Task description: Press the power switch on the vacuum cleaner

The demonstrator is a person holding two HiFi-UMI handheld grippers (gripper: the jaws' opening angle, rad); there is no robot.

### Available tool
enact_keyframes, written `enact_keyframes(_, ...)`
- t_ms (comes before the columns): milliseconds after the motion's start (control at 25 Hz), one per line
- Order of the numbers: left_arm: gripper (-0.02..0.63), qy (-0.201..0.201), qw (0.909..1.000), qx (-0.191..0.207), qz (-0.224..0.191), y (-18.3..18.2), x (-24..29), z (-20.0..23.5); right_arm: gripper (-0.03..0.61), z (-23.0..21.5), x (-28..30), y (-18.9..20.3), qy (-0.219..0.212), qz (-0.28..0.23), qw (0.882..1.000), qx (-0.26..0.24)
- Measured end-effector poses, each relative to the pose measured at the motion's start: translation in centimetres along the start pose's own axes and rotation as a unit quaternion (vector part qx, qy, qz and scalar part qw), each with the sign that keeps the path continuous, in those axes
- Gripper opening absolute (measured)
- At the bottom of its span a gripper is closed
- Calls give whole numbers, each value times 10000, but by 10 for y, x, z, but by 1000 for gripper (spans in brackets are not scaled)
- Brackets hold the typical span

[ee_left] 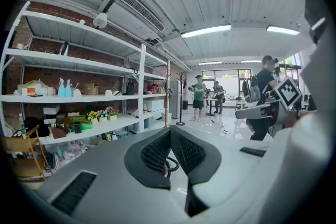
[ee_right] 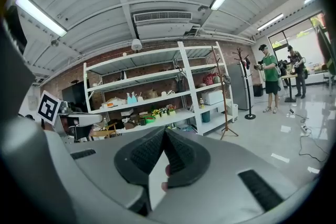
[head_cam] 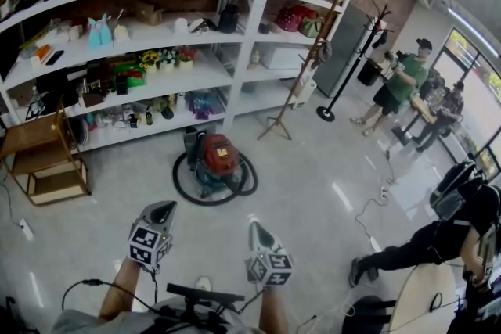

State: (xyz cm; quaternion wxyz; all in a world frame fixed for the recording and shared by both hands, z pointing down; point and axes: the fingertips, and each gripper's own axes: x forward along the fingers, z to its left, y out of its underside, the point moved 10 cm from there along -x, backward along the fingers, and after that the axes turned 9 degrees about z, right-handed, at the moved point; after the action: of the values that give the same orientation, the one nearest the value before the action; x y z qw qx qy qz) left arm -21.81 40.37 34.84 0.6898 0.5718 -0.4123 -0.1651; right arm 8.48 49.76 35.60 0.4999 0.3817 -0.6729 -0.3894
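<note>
White shelving [head_cam: 252, 35] backs the vacuum cleaner [head_cam: 218, 159]; my left gripper [head_cam: 163, 207] and right gripper [head_cam: 257, 228], jaws pressed together, apparently empty, hover well short of it.

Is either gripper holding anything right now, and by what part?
Nothing is held. The left gripper and right gripper are both shut and empty; the vacuum stands apart, ahead of them.

Open floor [head_cam: 313, 195] before vacuum cleaner [head_cam: 218, 157], hose [head_cam: 182, 186] coiled round it, shelving [head_cam: 252, 27] close behind

White shelving [head_cam: 261, 12] with clutter, wooden chair [head_cam: 47, 156] left, black coat stand [head_cam: 351, 66] right.
</note>
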Motion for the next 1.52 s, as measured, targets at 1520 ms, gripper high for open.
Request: enact_keyframes(1520, 6, -82, 10000, 19, 16, -55, 148, 56, 12, -79, 140, -58, -226, 38, 9997, 65)
